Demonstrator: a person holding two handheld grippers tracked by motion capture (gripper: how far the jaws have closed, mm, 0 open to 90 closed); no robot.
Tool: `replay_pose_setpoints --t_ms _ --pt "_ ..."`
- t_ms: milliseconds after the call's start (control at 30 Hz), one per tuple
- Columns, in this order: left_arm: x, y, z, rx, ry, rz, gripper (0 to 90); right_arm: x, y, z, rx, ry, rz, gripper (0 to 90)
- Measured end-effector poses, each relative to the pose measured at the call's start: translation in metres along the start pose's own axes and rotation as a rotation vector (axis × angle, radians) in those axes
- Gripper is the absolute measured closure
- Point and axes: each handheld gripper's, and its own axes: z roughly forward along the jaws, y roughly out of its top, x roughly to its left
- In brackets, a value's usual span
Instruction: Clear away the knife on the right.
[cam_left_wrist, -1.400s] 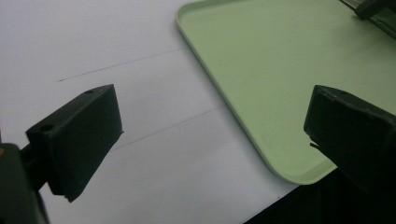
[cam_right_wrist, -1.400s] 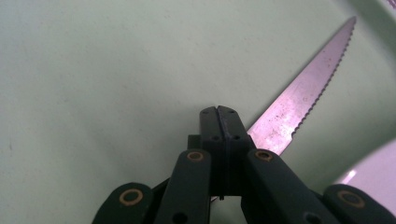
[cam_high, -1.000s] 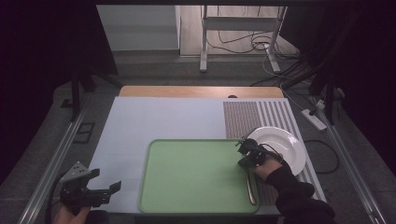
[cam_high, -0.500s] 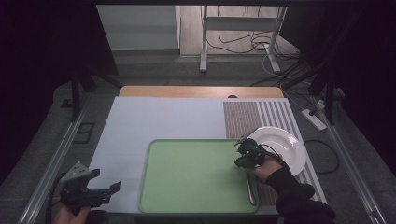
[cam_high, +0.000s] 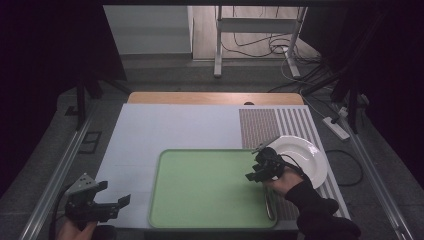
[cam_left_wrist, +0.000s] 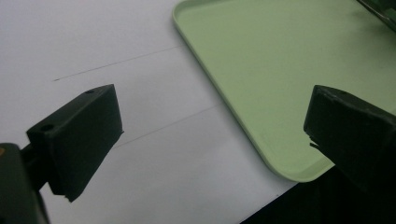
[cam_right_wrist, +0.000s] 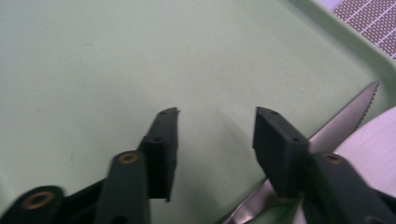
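Note:
A table knife (cam_right_wrist: 348, 121) with a serrated blade lies along the right side of the light green tray (cam_high: 200, 200); in the high view the knife (cam_high: 270, 206) runs down the tray's right rim. My right gripper (cam_right_wrist: 217, 114) hovers over the tray's right part just left of the blade tip. Its jaws have just been opening and stand apart with only bare tray between them; in the high view that gripper (cam_high: 255, 167) sits beside the white plate (cam_high: 302, 157). My left gripper (cam_left_wrist: 212, 121) is wide open over the white table near the tray's front left corner (cam_left_wrist: 289, 170), holding nothing.
The white plate (cam_right_wrist: 373, 144) rests on a striped mat (cam_high: 270, 125) right of the tray. A white table surface (cam_high: 165, 125) spreads behind and left of the tray, with a wooden strip (cam_high: 215, 98) at the far edge. My left gripper (cam_high: 116, 194) hangs at the table's front left corner.
The right gripper's jaws have spread apart and its hand has shifted only slightly. The knife stays on the tray's right side. The left gripper has kept still.

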Motion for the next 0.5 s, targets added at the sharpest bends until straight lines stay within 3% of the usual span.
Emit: replay_pose_setpoints --t_ms 233,500 --pt "0.0002 0.0 0.0 0.0 0.0 -0.001 4.0 -0.0003 -0.0017 -0.0046 -0.005 0.001 0.018 31.1" --pt "0.0003 -0.0001 -0.0001 0.0 0.0 -0.002 4.0 -0.0036 -0.0057 -0.0102 -0.009 -0.016 0.029 26.1"
